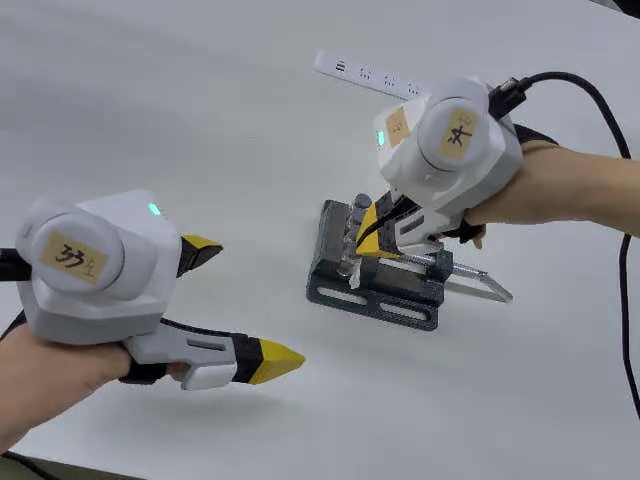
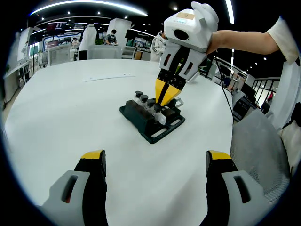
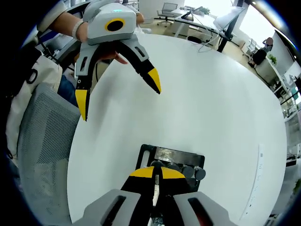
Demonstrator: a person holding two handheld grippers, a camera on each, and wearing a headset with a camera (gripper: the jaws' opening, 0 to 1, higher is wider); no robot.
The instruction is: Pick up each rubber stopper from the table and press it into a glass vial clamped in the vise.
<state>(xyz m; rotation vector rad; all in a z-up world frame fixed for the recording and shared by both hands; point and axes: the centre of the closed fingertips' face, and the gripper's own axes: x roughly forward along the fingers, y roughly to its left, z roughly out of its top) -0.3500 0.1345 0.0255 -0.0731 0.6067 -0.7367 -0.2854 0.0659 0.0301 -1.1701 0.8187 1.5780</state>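
Pressing step, I'd say. The right gripper [image 1: 368,238] is down on top of the vise [image 1: 370,300], yellow tips pinched together right over the near end of the vial row. I can't tell whether a stopper sits between the tips or they're just pushing on one. The left gripper [image 1: 240,300] hangs near the counter's [image 1: 150,120] near edge, well apart from the vise, jaws spread wide with nothing in them.

From the left gripper view, the vials [image 2: 144,100] stand upright in a row in the vise, and at least three wear dark stoppers [image 2: 138,93]. The vise sits well in from every counter edge, with a power strip [image 1: 365,73] lying beyond it toward the far edge.

My guess at the next move: a straight downward push, keeping the tips centred so the glass doesn't get a sideways load, then letting go and lifting clear.

Materials:
- The vise is dark metal with a blocky body and a slotted base plate. A bright screw handle [image 1: 480,282] pokes out of one side.
- The vials are small clear glass cylinders, hard and slick, so likely unforgiving if pushed off-axis.
- The stoppers are round, dark and matte, which fits rubber.
- The counter is smooth plain white, with nothing on it to stop the vise sliding.
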